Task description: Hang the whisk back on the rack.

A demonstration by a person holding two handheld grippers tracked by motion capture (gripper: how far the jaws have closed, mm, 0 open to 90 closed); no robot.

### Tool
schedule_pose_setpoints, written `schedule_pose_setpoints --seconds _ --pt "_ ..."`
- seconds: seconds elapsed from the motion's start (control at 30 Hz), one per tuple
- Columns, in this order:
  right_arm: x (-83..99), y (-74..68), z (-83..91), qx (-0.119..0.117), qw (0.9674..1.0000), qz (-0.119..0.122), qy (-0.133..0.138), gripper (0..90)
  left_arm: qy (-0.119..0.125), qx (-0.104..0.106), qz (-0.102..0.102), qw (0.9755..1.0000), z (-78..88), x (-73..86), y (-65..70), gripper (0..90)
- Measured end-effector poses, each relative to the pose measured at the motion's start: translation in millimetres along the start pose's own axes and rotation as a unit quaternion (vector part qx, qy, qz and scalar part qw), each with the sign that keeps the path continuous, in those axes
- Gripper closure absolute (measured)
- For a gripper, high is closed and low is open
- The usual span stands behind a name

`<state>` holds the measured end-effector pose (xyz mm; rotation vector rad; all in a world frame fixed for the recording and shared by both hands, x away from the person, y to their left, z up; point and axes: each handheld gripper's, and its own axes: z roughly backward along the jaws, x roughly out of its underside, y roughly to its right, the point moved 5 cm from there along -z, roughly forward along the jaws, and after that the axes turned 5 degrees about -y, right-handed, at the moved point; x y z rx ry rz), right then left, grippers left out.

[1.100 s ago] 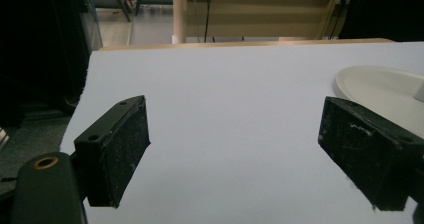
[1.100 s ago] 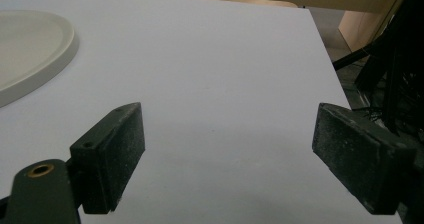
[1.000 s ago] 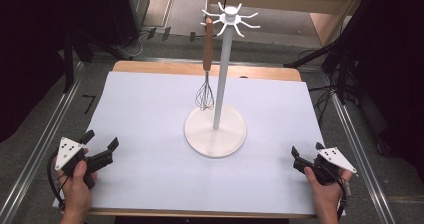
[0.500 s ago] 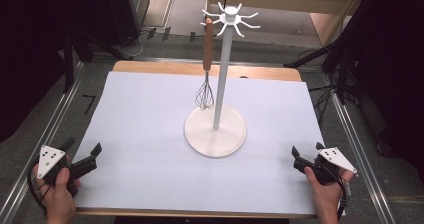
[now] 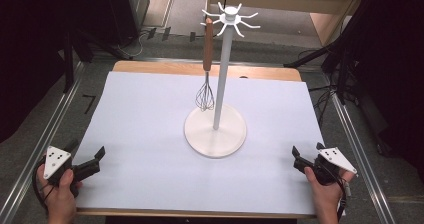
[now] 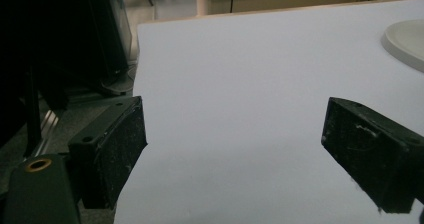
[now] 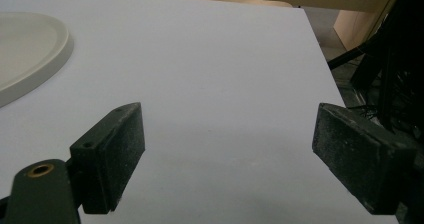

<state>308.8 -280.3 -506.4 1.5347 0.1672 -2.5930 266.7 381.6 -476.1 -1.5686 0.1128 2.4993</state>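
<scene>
While right gripper (image 5: pixel 300 156) held | left gripper (image 5: pixel 92 159) shifted outward | both jaws wide, empty

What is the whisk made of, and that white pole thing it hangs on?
The whisk seems to have a wooden handle, brown and matte, and thin metal wires at the bottom, dark and slightly shiny. The white stand looks like smooth painted metal or plastic: even white, a faint sheen on its round base; which of the two the look leaves open.
</scene>
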Motion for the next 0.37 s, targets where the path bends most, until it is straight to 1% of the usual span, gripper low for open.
schedule_pose_setpoints --seconds 0.1,0.37 --pt "0.1 0.6 0.9 0.001 1.0 -0.007 0.003 14.3 -0.004 0.003 0.009 1.0 -0.9 0.0 -1.6 10.3" --pt "0.1 0.2 1.1 0.002 1.0 -0.005 0.003 14.3 -0.012 0.003 0.016 0.9998 -2.5 -0.2 -2.5 10.0"
